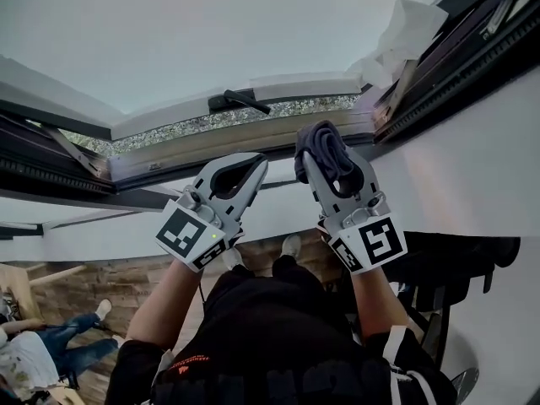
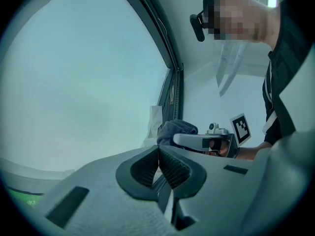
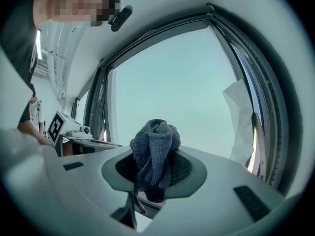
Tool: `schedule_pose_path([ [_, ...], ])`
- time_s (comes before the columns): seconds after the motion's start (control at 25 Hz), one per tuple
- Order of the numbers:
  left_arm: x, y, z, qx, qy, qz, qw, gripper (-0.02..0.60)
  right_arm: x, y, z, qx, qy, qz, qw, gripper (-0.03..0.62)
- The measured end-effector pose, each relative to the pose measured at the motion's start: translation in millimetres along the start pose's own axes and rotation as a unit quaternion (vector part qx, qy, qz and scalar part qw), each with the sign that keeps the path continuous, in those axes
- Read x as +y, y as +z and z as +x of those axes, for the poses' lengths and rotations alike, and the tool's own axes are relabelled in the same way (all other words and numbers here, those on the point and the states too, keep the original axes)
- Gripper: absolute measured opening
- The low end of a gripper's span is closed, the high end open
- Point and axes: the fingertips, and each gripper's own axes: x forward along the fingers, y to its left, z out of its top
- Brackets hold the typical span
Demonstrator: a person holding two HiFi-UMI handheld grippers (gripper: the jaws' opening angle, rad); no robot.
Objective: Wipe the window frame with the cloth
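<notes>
Head view shows both tools raised side by side toward the window frame [image 1: 76,180], whose dark rail runs just beyond their tips. The right tool [image 1: 327,160] is clamped on the cloth [image 1: 324,140], which sits at its tip, close against the lower rail; whether it touches the rail cannot be told. In the right gripper view the right tool [image 3: 155,173] has the cloth [image 3: 155,149] pinched between its ribbed pads. The cloth is dark grey-blue with a coarse, looped weave, bunched into thick upright folds. Most of it stands up past the tips in a rounded wad, and a short tail hangs down behind the pads. Ahead of this tool lies pale glass, the dark window frame [image 3: 269,97] curves round on its right, and a crumpled white sheet [image 3: 240,122] hangs against that side of the frame. The left tool [image 1: 245,169] is just to the left of the right one, apart from it and at about the same height. In the left gripper view the left tool [image 2: 158,156] has its ribbed pads pressed together with nothing between them. Beyond it to the right, the cloth [image 2: 174,130] shows as a dark lump at the other tool's tip, with the window frame [image 2: 175,90] rising behind it.
</notes>
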Motion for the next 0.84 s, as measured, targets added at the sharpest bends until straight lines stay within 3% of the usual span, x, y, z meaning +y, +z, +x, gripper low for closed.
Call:
schedule_pose_path([
  [0.84, 34.1, 30.8, -51.6, -0.027, 0.028, 0.018, 0.9991, 0.02, 53.4, 19.6, 35.1, -0.002, 0.035, -0.016, 0.999, 0.107],
])
